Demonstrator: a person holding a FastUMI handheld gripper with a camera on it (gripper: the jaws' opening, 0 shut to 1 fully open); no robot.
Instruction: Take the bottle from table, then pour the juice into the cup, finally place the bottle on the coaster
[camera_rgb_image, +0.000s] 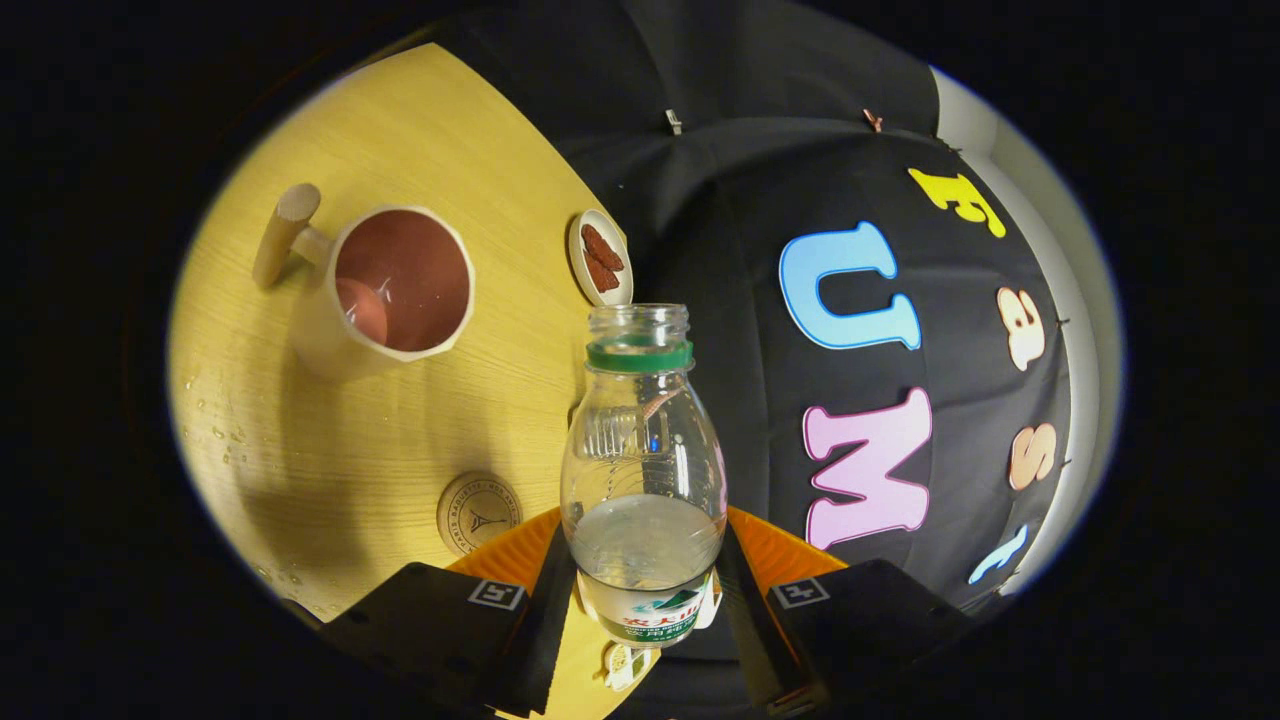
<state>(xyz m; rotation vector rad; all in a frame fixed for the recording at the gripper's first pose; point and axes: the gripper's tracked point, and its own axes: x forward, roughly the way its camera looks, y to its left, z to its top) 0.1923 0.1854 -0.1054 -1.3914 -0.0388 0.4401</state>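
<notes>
Pinching a clear ribbed plastic bottle (643, 470), the hand-held gripper (645, 600) faces a faceted cup (385, 295).

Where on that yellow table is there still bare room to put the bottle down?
Bare wood lies between the cup and the round coaster, and between the cup and small dish. Water drops dot the table beside the cup. The gripper jaws clamp the bottle.
</notes>
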